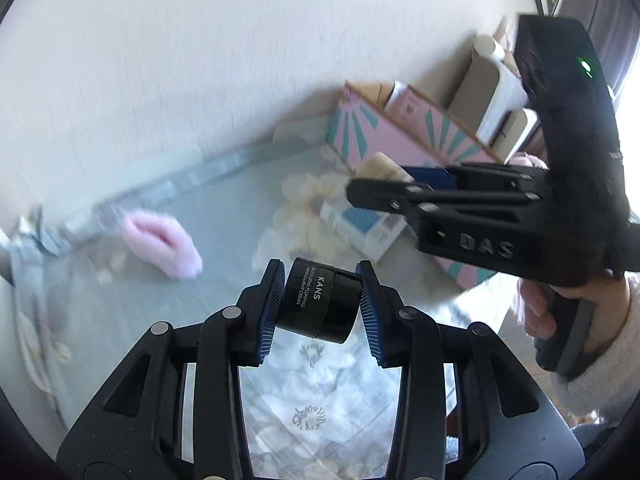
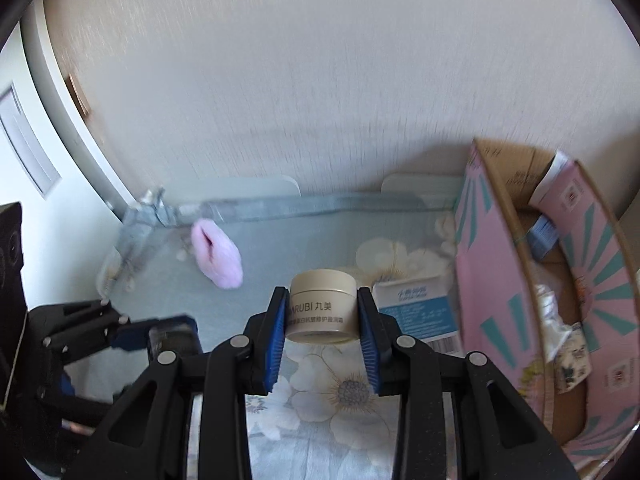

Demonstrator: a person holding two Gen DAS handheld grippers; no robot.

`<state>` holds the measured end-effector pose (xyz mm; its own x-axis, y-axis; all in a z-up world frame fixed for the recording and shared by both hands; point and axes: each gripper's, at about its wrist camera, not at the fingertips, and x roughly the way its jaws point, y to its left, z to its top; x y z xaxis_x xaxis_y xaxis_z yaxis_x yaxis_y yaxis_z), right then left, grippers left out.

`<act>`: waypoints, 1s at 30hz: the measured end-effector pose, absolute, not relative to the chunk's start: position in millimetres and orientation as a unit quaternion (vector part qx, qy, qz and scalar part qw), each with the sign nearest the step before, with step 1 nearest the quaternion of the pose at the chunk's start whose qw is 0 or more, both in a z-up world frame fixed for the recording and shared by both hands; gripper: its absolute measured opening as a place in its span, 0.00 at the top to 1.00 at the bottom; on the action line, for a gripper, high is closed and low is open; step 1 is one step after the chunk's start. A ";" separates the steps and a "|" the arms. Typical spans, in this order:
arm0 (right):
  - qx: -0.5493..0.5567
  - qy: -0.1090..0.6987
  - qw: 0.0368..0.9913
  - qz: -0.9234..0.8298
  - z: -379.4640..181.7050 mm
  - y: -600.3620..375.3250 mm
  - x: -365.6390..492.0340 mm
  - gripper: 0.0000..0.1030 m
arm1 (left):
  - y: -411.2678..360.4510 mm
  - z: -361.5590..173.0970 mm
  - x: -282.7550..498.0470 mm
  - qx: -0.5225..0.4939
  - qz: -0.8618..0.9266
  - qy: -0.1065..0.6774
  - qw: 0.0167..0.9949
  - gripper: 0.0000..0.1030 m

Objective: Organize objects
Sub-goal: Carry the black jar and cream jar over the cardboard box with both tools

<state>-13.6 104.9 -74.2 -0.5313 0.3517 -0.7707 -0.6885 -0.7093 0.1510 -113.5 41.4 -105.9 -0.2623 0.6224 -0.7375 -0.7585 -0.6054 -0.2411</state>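
Note:
My left gripper (image 1: 320, 304) is shut on a black KANS cream jar (image 1: 324, 304), tilted on its side, above the floral tablecloth (image 1: 316, 400). My right gripper (image 2: 323, 312) is shut on a beige Marubi cream jar (image 2: 322, 310), held upright above the table. In the left wrist view the right gripper (image 1: 360, 194) reaches in from the right with the beige jar (image 1: 384, 166) at its tip. In the right wrist view the left gripper (image 2: 160, 332) shows at lower left. A pink and teal cardboard box (image 2: 496, 280) with several items inside stands at the right.
A pink fluffy item (image 2: 218, 254) lies near the table's back left. A white and blue carton (image 2: 416, 308) lies beside the pink box. The wall (image 2: 300, 100) runs along the table's back edge. Tall cardboard packages (image 1: 484, 92) stand behind the box.

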 end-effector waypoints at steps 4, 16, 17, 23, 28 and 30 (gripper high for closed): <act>-0.362 0.228 0.310 0.849 -41.6 107.5 -1.6 0.70 | 52.6 -74.5 -122.4 -0.416 0.794 0.091 0.433 0.67; -0.332 0.221 0.349 0.848 17.6 128.6 58.6 0.70 | 113.7 -7.3 -150.4 -0.397 0.793 0.088 0.453 0.67; -0.330 0.223 0.354 0.846 19.7 131.3 67.0 0.70 | 122.7 -3.4 -151.0 -0.395 0.791 0.090 0.457 0.67; -0.328 0.234 0.382 0.832 23.2 144.8 108.5 0.70 | 177.4 5.7 -145.3 -0.387 0.777 0.107 0.485 0.67; -0.333 0.249 0.405 0.815 16.2 157.1 144.6 0.70 | 223.5 -1.6 -135.7 -0.394 0.759 0.120 0.504 0.67; -0.335 0.254 0.410 0.809 13.7 160.3 154.1 0.70 | 243.1 -7.6 -131.1 -0.400 0.750 0.125 0.512 0.67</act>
<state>154.1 160.3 13.7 -0.4387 0.4934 -0.7511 -0.8341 -0.5347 0.1359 -131.1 243.1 -7.6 -0.1570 0.6680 -0.7275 -0.8676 -0.4452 -0.2216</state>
